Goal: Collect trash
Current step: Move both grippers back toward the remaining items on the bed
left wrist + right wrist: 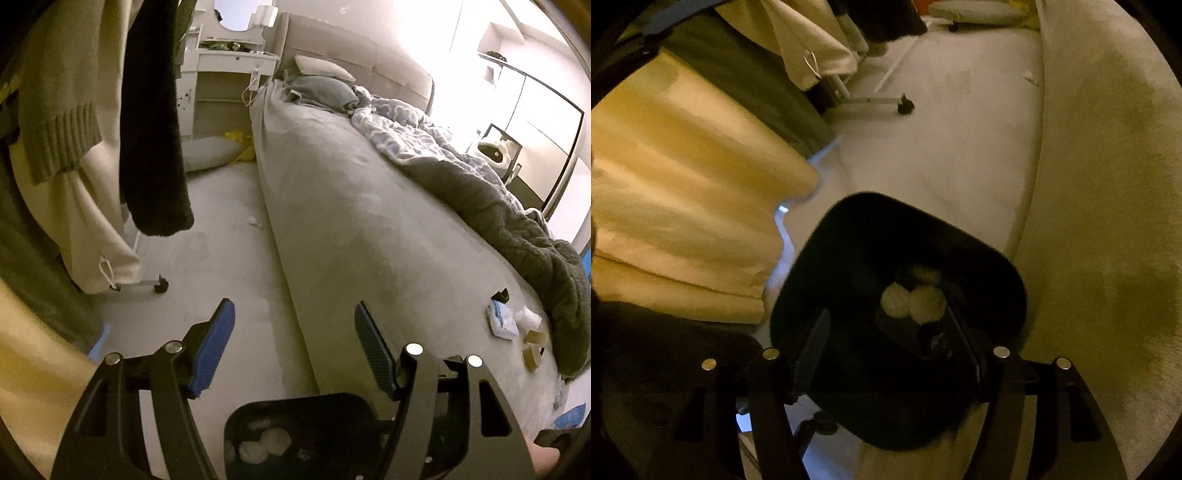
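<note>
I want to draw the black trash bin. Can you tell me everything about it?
The black plastic trash bin has a rounded-square rim and dark, smooth walls. It stands upright and open on the pale floor, close beside the grey bed. Inside lie a few crumpled white paper balls. The open right tongs hang just over its mouth, holding nothing. The left wrist view shows its rim too.

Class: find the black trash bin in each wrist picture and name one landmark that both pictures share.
Left wrist: black trash bin at the bottom centre, below the open left tool.
Right wrist: it fills the lower centre, under the right tool.
Shared landmark: the crumpled tissue on the floor beside the bed.
</note>
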{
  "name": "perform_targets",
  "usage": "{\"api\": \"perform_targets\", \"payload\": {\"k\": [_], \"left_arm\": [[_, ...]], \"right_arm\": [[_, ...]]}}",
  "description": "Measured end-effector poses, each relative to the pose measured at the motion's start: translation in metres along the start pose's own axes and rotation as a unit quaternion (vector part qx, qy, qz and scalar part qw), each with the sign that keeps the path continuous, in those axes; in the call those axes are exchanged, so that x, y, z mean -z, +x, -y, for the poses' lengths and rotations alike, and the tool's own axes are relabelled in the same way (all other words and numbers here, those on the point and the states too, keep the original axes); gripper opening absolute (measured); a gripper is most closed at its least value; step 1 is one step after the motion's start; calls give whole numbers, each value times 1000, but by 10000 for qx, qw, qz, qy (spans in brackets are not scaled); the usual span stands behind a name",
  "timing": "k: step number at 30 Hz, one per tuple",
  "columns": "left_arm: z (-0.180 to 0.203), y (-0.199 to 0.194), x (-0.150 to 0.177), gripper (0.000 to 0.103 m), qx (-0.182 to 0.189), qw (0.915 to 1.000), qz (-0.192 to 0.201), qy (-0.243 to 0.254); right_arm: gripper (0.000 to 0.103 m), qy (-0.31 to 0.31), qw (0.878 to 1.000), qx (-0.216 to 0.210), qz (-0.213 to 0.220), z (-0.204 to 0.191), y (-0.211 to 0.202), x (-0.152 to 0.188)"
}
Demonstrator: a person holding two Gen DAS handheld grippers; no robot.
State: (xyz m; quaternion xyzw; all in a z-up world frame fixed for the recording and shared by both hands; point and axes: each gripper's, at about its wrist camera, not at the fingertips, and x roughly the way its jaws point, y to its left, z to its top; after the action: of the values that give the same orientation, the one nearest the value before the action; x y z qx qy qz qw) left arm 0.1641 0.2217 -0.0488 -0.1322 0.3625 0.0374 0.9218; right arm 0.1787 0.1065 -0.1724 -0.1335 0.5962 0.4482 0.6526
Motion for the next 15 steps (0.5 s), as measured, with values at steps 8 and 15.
{"api": "perform_targets", "payload": {"k": [8,15], "left_arm": [[25,-4,-11,74,70,9996,235,142],[50,-2,-15,80,149,9988,377,288]], "right_arm": [[72,-286,9952,16,937,0,-54,1],[73,-196,9867,315,1583,24,-96,7]]}}
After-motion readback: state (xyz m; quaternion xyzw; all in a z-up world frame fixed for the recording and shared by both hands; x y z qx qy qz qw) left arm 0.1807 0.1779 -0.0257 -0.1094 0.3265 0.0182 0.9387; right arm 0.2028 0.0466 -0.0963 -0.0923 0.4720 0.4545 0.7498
